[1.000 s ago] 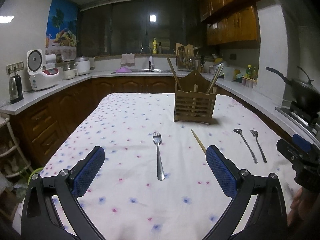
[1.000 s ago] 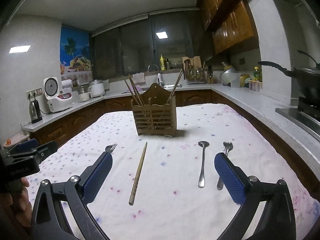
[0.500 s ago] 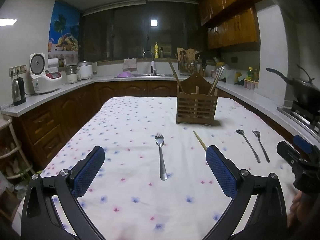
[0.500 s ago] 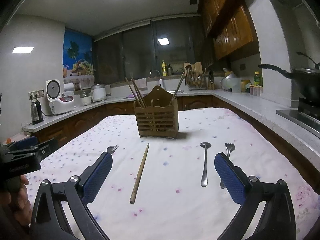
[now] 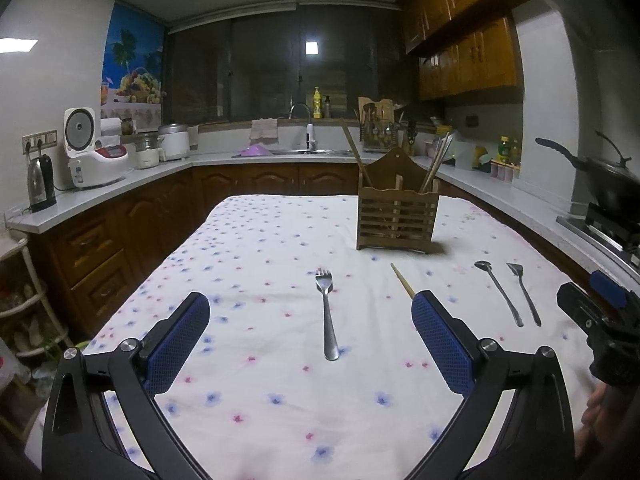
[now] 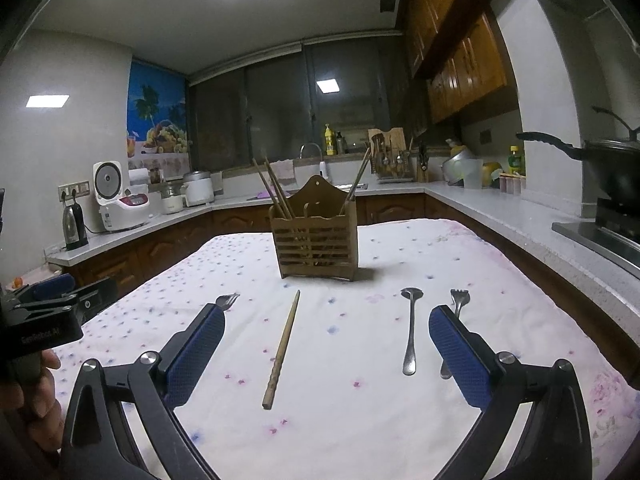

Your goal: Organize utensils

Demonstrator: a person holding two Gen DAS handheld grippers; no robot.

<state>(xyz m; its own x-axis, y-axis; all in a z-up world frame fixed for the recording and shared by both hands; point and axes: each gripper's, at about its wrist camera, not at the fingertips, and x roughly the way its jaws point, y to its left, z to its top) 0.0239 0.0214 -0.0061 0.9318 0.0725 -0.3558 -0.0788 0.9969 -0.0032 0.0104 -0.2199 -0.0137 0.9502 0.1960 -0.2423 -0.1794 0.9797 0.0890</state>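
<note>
Dim kitchen; floral-clothed surface [image 5: 248, 248]. Both grippers, left [image 5: 310, 336] and right [image 6: 326, 344], are held spread and empty above it. Fork [image 5: 327, 316] lies centred ahead of the left gripper, chopstick [image 6: 282, 350], spoon [image 6: 410, 330] and second fork [image 5: 524, 294] alongside. The fork is best pinched mid-handle, then stood in the holder [image 5: 396, 216].

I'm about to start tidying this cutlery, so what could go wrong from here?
The fork, spoon and second fork lie flat on soft cloth, so the open left tool or right tool may pinch fabric or slip. The holder is light-looking, with chopsticks leaning out; dropping pieces in could snag them or nudge it.
</note>
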